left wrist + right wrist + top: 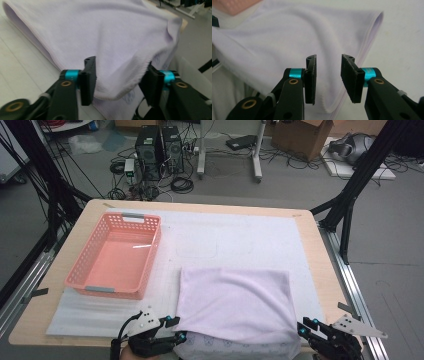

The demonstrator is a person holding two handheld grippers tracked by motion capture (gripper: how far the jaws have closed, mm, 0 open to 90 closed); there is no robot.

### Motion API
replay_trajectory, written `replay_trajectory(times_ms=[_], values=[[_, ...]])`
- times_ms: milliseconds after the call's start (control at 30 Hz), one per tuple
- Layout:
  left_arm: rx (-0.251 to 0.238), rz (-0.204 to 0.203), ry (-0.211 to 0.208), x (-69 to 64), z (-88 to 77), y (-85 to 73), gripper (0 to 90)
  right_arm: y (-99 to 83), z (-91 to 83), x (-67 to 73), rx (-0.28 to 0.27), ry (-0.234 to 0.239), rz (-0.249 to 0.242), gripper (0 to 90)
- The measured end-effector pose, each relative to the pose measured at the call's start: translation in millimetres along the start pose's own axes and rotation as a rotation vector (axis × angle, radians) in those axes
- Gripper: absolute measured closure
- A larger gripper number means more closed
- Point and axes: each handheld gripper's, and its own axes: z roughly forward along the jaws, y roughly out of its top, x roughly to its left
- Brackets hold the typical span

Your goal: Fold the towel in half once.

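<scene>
At lower centre of high view, lilac cloth lay folded on white mat, near edge draped off table; pink basket at left, unseen from your grippers. Left gripper view: your jaws stood apart, released, cloth corner sagging between them, far pad touching hem. Right gripper view: jaws parted, unclenched, cloth edge between, unpinched. Your hands low at bottom corners, grippers aimed inward.

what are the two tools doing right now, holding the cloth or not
left tool: open, lilac cloth edge between its jaws, not pinched
right tool: open, cloth corner between its jaws, not pinched
</scene>
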Motion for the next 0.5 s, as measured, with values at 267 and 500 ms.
replay_trajectory(times_ms=[267,500], values=[[-0.077,0.019,-0.02,11.3,2.5,19.5,42.5,13.8,26.4,-15.9,0.007,-0.063,-0.016,73.4],[-0.1,0.02,-0.023,24.3,5.1,35.3,41.5,21.9,52.9,-35.3,0.053,-0.083,-0.015,73.7]])
